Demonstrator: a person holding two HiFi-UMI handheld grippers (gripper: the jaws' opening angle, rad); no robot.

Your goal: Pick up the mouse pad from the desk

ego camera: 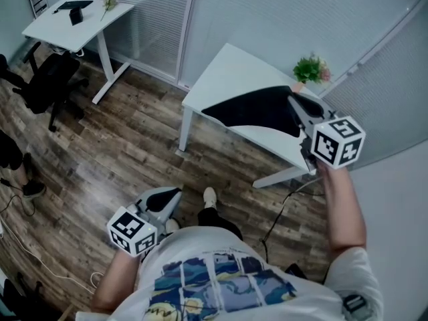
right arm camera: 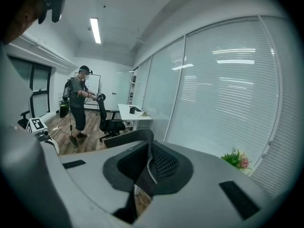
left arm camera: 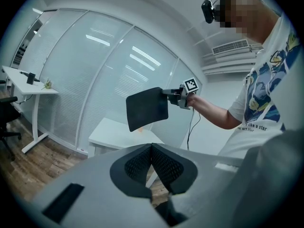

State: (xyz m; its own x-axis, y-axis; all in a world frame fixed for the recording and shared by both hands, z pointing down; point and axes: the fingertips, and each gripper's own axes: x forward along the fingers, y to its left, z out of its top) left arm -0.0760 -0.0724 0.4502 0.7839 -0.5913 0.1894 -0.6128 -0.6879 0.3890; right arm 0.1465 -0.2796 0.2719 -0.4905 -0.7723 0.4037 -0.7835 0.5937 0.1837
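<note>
Nearest, printed shirt (ego camera: 221,289), with left gripper (ego camera: 172,196) low before it, well short of the table (ego camera: 227,65); fingers pressed together on nothing. Over the table's near right edge, right gripper (ego camera: 294,100), fingers clamped narrow on one edge of the mouse pad (ego camera: 257,109). Pad held clear above the table, dark, flat sheet slightly curled over the white top. At the table's far corner, small green plant (ego camera: 309,68) with pink flowers. Under the table, black cable (ego camera: 277,209) trailing over wood floor (ego camera: 120,152). Well left of the table, black chair (ego camera: 50,79) and second table (ego camera: 73,22), white, with small dark items on top. Behind the table, glass walls (ego camera: 267,12) with closed blinds. Far left of the table, near the chair, another person (right arm camera: 78,106) standing.
</note>
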